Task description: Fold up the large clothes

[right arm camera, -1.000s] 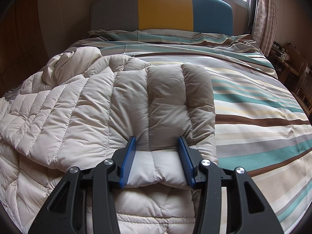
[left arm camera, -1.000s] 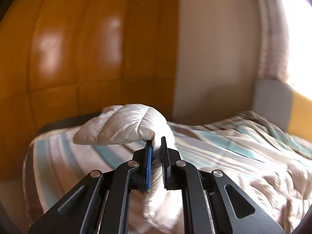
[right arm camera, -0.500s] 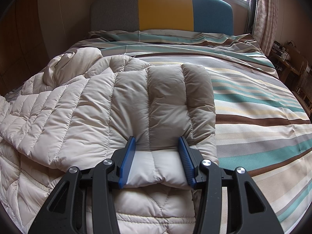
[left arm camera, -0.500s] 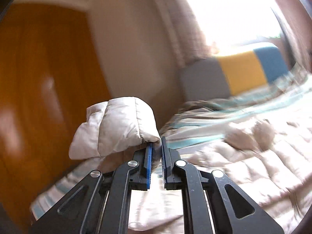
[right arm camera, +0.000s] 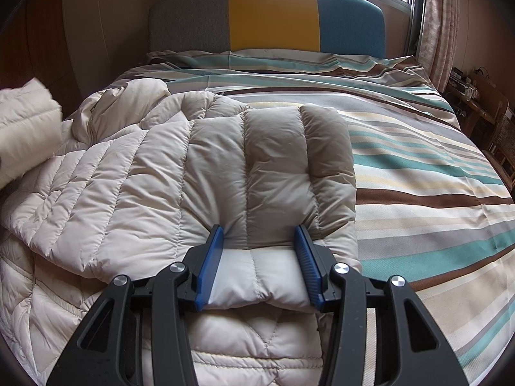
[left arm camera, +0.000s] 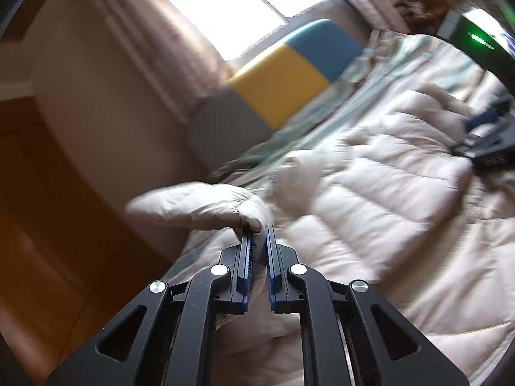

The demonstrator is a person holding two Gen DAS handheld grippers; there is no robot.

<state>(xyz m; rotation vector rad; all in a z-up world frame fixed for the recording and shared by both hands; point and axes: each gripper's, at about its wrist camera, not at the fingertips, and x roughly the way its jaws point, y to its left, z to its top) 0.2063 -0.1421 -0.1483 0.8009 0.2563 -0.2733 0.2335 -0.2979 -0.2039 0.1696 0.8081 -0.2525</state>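
Your left tongs [left arm camera: 258,236] are pinching a sleeve [left arm camera: 196,206] of the puffer coat [right arm camera: 154,173] tight, while your right tongs [right arm camera: 259,241] are gripping its folded edge on the bed [right arm camera: 418,167].

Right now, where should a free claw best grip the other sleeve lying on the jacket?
Probably the sleeve at its cuff end, coming from the foot of the bed: that end lies flat and thin enough, as the right claw straddling it shows.

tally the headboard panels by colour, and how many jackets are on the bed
grey padded headboard panel: 1
yellow padded headboard panel: 1
teal padded headboard panel: 1
cream quilted puffer jacket: 1
total: 4
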